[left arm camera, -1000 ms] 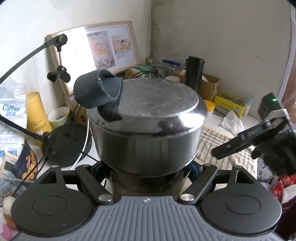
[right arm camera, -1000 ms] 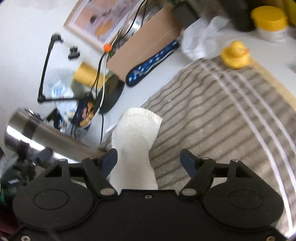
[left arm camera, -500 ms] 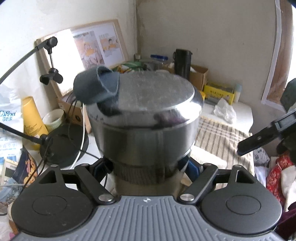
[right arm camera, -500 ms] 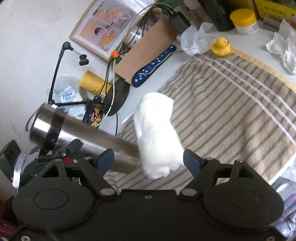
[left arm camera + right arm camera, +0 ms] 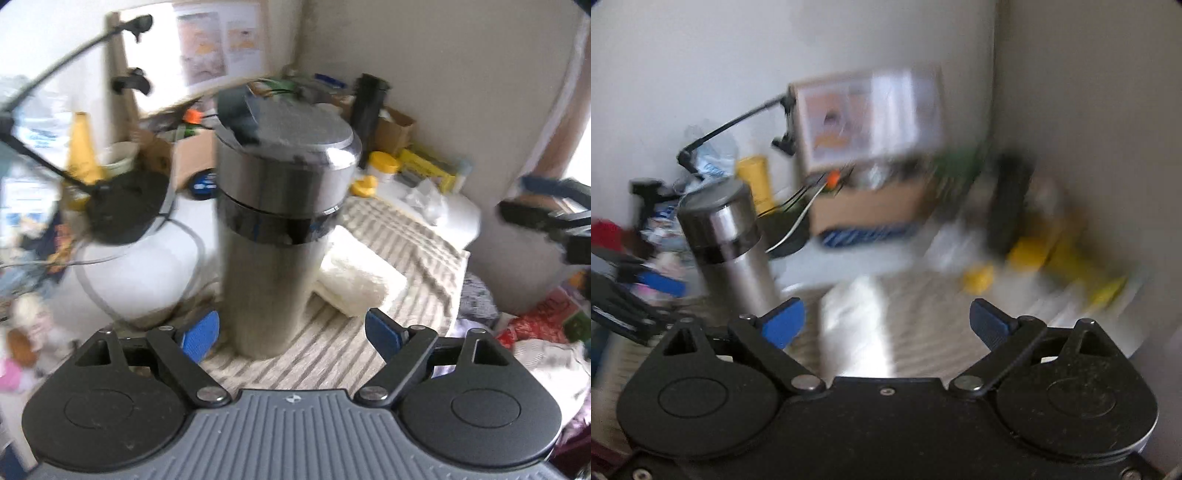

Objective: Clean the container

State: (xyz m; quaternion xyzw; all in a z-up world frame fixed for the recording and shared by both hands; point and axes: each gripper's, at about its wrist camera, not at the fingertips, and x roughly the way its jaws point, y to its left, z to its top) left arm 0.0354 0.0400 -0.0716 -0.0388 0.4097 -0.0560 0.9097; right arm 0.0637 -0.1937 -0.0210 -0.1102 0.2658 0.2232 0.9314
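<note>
Freed from your opening left gripper [image 5: 291, 334], the flask [image 5: 280, 236] stood upright between its jaws; your right gripper [image 5: 886, 325], opening and empty, hovered farther off.

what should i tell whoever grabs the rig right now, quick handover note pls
Left gripper: jaws opening, pads clear of the steel flask between them; nothing held.
Right gripper: jaws opening, empty, raised above the mat.
Flask: upright on the striped mat, lid on.
White cloth: rolled, lying on the mat beside the flask.
Done: flask and cloth both set down.
Left: cannot tell whether the flask is fully clean; check it before wiping again.
</note>
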